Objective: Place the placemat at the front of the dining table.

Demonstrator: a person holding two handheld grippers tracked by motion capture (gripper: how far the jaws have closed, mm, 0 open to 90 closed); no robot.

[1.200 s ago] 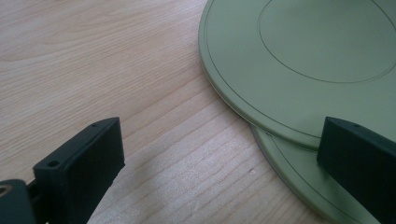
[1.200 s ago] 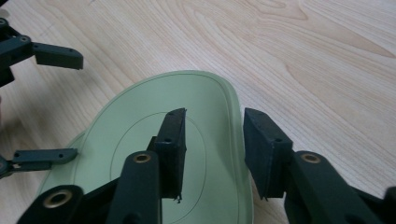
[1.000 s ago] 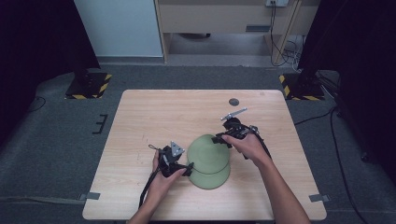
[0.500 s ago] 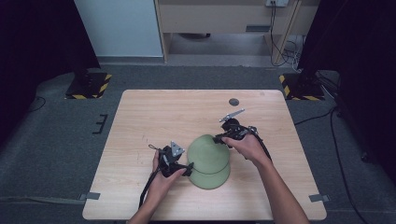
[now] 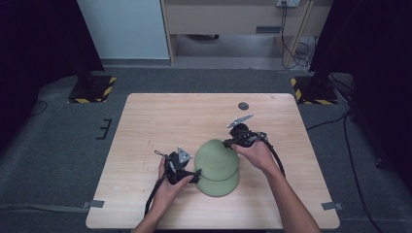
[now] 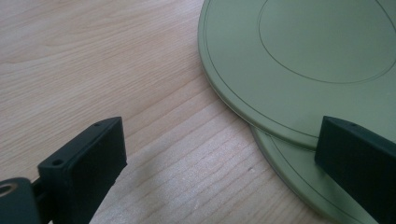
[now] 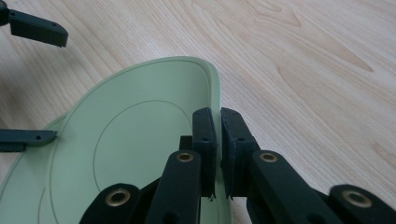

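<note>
Wooden bench (image 5: 160, 121) carries two stacked green plates (image 5: 217, 162) near its front centre. Right tongs (image 5: 228, 142) have just been closing and now clench the upper plate's far rim. Left tongs (image 5: 197, 174) spread wide, straddling the plates' left edge. Dark disc (image 5: 243, 106) lies far off, unobstructed.

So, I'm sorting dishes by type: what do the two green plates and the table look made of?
The upper plate and lower plate look like matte plastic or melamine: even green, thin moulded rings, no glaze shine. The table looks like pale wood or laminate, with visible grain.
</note>
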